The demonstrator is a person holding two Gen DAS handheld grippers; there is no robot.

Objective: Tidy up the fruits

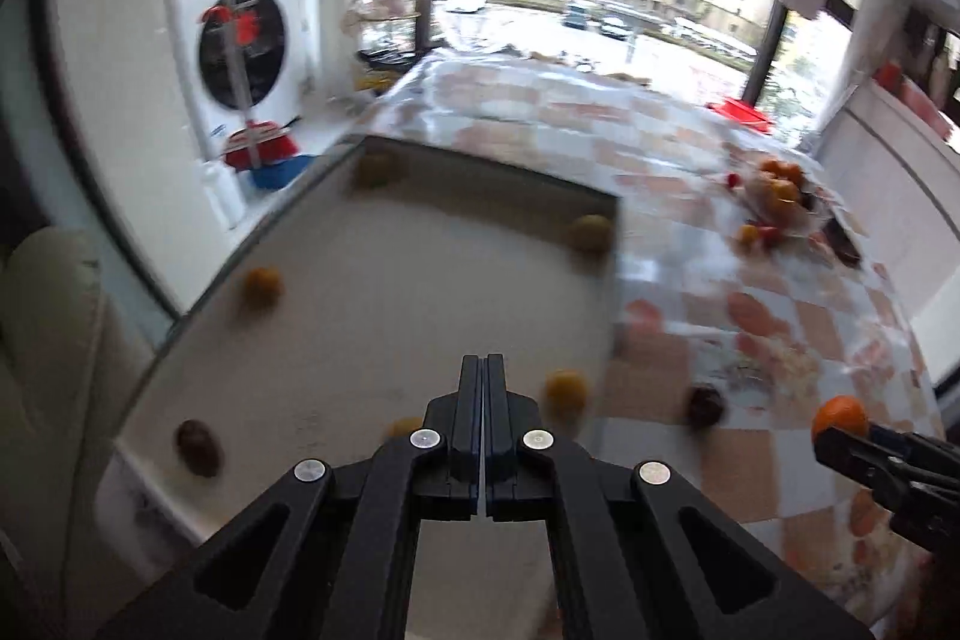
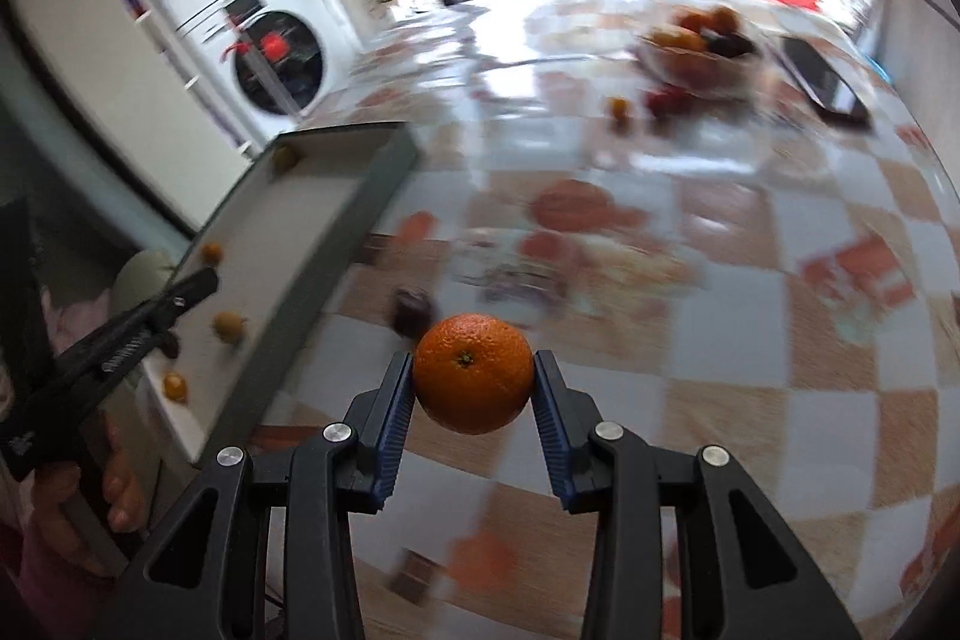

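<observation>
My right gripper [image 2: 474,376] is shut on an orange [image 2: 473,381] and holds it above the checkered table; it also shows in the left wrist view [image 1: 840,415]. My left gripper [image 1: 483,370] is shut and empty over the white tray [image 1: 372,244], which holds several small yellow fruits [image 1: 564,391] and a dark one [image 1: 197,447]. The tray also shows in the right wrist view [image 2: 312,196], left of the orange. A dark fruit [image 2: 413,311] lies on the table just right of the tray. A bowl of mixed fruits [image 2: 699,46] stands at the far side.
A phone [image 2: 822,79] lies right of the bowl. Small loose fruits [image 2: 618,107] lie before the bowl. A red container [image 1: 741,112] stands at the table's far edge. Stacked washing machines [image 1: 240,34] stand left, beyond the table.
</observation>
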